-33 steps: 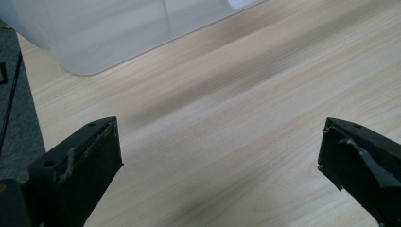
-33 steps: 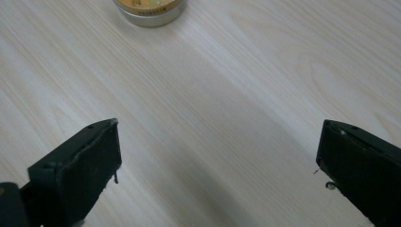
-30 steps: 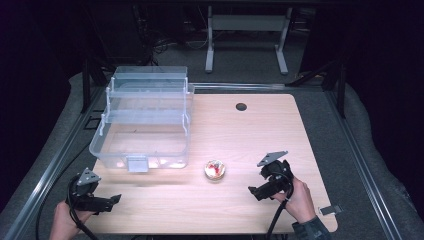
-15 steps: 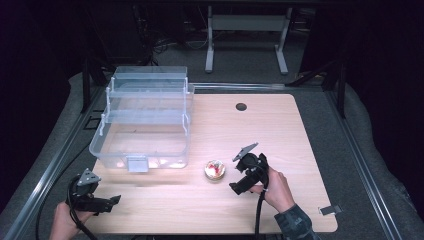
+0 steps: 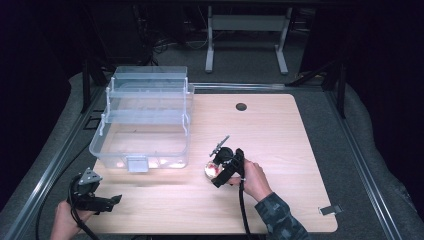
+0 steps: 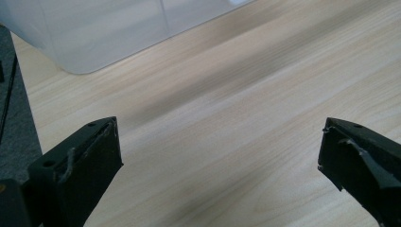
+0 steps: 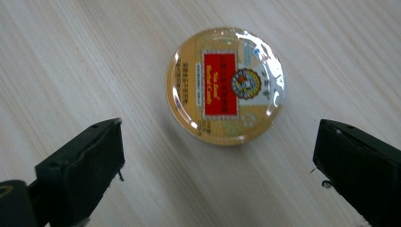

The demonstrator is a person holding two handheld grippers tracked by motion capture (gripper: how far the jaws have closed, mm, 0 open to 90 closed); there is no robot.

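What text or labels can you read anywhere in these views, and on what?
Round tin between the open right gripper jaws: red label panel with gold lettering, too blurred to read.
Same lid, round emblem and small side print: too small to read.
Clear storage box, table: no text visible.

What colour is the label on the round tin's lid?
Gold round tin with a red rectangular label, clearest in the right gripper view.
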